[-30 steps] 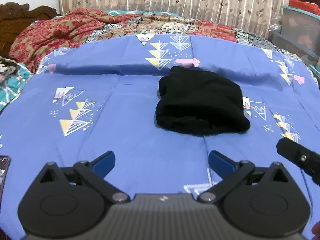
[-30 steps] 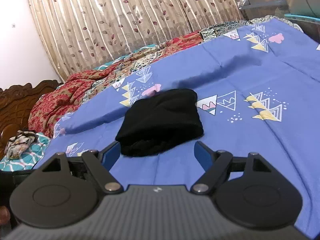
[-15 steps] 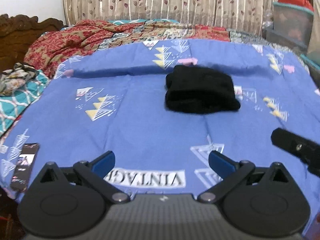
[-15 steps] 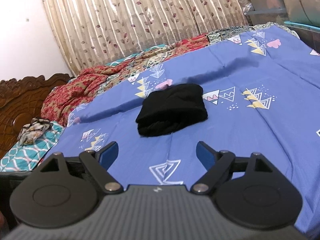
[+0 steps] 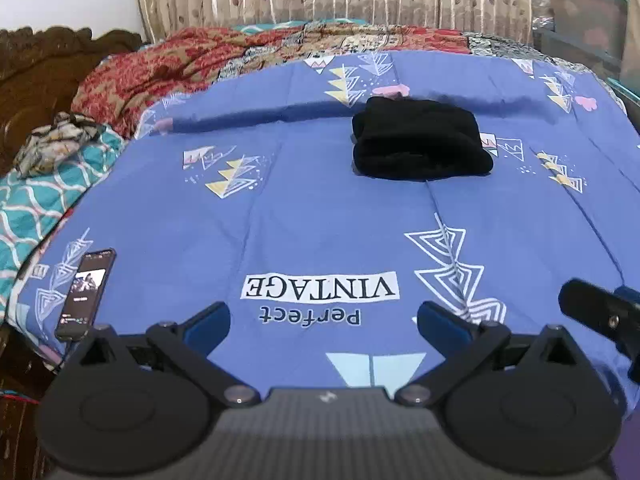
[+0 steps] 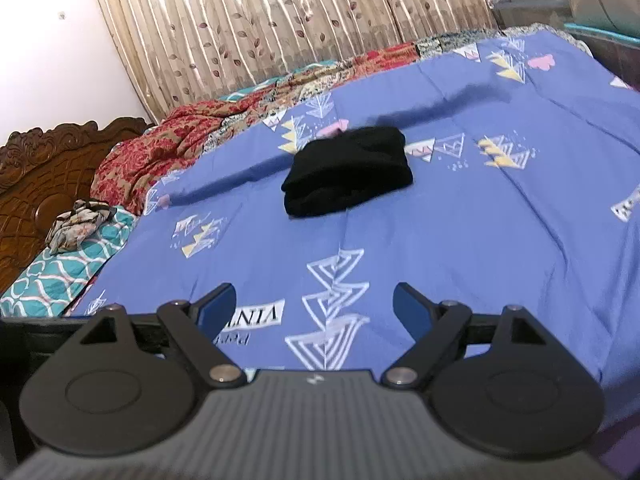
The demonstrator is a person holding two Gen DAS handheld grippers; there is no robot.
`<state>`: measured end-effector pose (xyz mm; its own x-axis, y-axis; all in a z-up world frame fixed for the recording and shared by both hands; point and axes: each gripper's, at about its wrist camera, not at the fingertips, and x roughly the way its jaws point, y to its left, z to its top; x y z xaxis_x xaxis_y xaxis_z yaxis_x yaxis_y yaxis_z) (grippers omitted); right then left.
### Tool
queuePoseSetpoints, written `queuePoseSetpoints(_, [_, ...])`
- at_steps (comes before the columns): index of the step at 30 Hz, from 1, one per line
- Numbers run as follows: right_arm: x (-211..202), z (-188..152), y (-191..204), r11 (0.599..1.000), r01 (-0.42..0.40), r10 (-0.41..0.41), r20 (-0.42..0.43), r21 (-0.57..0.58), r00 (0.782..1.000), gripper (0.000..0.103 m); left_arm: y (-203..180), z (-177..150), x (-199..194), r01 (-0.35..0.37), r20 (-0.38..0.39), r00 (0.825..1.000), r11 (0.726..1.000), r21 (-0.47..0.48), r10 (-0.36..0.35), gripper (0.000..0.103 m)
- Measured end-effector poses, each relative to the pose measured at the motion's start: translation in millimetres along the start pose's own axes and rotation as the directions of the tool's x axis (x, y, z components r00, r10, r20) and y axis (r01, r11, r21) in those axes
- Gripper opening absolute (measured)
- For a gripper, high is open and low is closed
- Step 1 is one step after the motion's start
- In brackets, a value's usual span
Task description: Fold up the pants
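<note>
The black pants lie folded into a compact bundle on the blue patterned bedsheet, well ahead of both grippers; they also show in the right wrist view. My left gripper is open and empty, near the bed's front edge. My right gripper is open and empty too, also near the front edge. Part of the right gripper shows at the right edge of the left wrist view.
A phone lies at the sheet's front left corner. A red patterned blanket and a teal pillow with crumpled cloth lie at the left. Carved wooden headboard, curtain, storage bins surround the bed.
Both grippers have pulled back from the folded pants toward the bed's front edge, staying open. The pants now look smaller and farther away; the phone and printed text have come into view.
</note>
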<state>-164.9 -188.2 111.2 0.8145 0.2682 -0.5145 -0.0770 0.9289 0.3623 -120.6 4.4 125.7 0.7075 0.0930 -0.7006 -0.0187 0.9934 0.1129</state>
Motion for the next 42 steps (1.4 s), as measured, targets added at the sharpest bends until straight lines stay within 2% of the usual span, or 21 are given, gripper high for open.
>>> queuePoseSetpoints(9, [-6,-16,-2,1.000,0.006,-0.006,-0.039,0.005,0.999,0.088,-11,-17,-4,-0.040,-0.002,0.999,0.997,0.063,0.040,0.103])
queuePoseSetpoints(16, [-3,-13,-6,1.000,0.004,-0.003,-0.035,0.023,0.999,0.088,-13,-26,3,-0.009,-0.095,0.995,0.999,0.045,0.014,0.103])
queuePoseSetpoints(20, [-3,-15,-4,1.000,0.004,-0.003,-0.039,0.021,0.999,0.088,-8,-31,6,0.028,-0.161,0.986,1.000,-0.005,-0.028,0.103])
queuePoseSetpoints(23, [-4,-17,-4,1.000,0.005,-0.004,-0.045,0.020,0.999,0.088,-8,-36,7,0.044,-0.188,0.981,0.999,-0.007,-0.045,0.103])
queuePoseSetpoints(42, [-1,-18,-5,0.999,0.014,-0.012,-0.062,0.033,0.998,0.089,-15,-42,11,0.069,-0.231,0.971,0.997,0.020,-0.062,0.103])
